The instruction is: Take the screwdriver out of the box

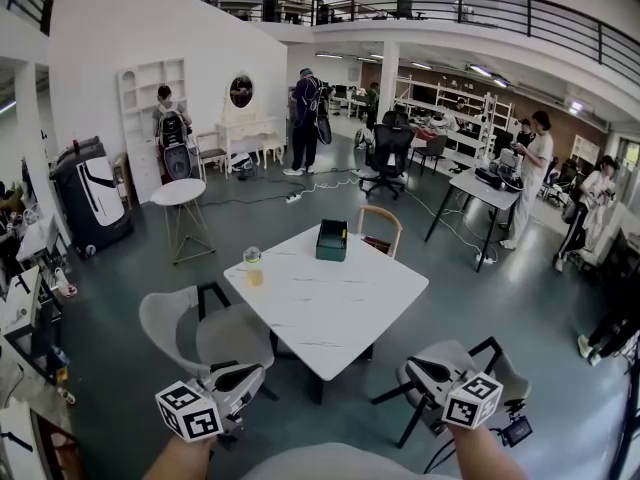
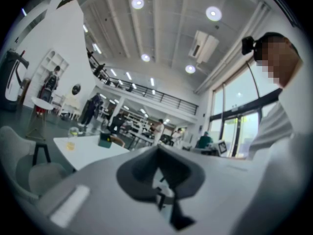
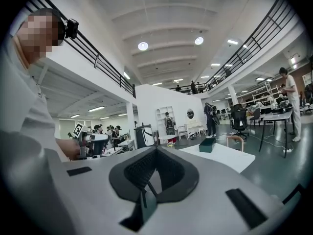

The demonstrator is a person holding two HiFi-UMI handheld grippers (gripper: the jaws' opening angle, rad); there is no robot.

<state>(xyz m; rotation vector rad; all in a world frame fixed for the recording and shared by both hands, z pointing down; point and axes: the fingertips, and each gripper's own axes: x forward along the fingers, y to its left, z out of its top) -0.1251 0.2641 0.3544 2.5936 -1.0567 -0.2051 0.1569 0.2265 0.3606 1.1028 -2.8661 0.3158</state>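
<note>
Both my claws are held level and low in front of me, well short of the square white table (image 1: 330,313), since the reach is not yet made. The left claw (image 1: 245,376) is pressed together on nothing, and the right claw (image 1: 415,370) looks likewise closed and empty. The dark green open-topped box (image 1: 331,239) sits by the table's far edge; the screwdriver, presumably inside, does not show. Grey moulded chairs (image 1: 190,328) flank the near corner, and a clear glass of yellow drink (image 1: 252,261) stands at the left edge, leaving the middle open.
</note>
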